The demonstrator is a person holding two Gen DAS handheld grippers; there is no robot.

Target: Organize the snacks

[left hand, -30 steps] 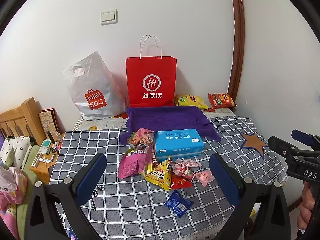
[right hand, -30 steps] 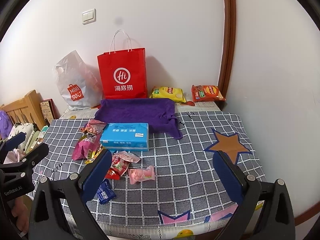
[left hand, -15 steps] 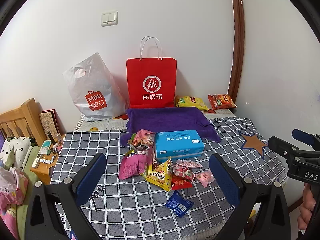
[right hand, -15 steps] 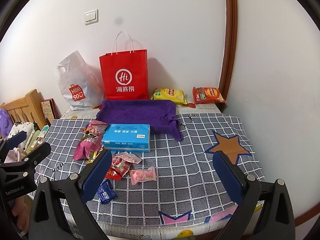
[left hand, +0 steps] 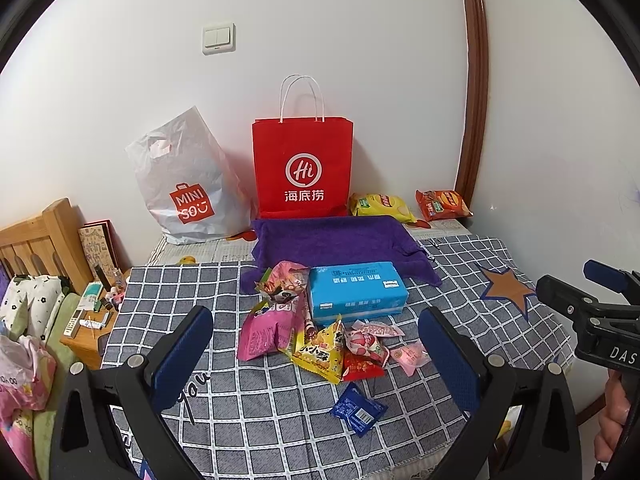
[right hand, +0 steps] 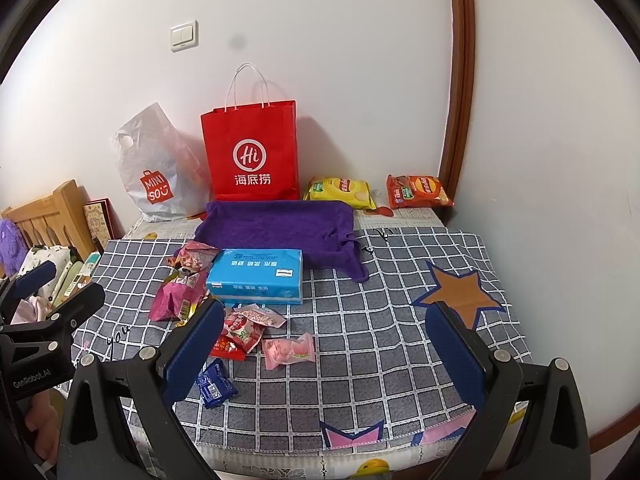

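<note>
**Even room light, heavy fisheye bend**

Both my wrist views are bright and evenly lit, colours clean, centre sharp. Soft shadows fall to the right of the red paper bag [right hand: 251, 152] on the white wall [right hand: 360, 60], so light comes from my left. A faint grey smudge sits on the right view's wall. Edges curve hard: the door frame [left hand: 474, 80] bows, corners go black, and rim detail smears slightly
</note>
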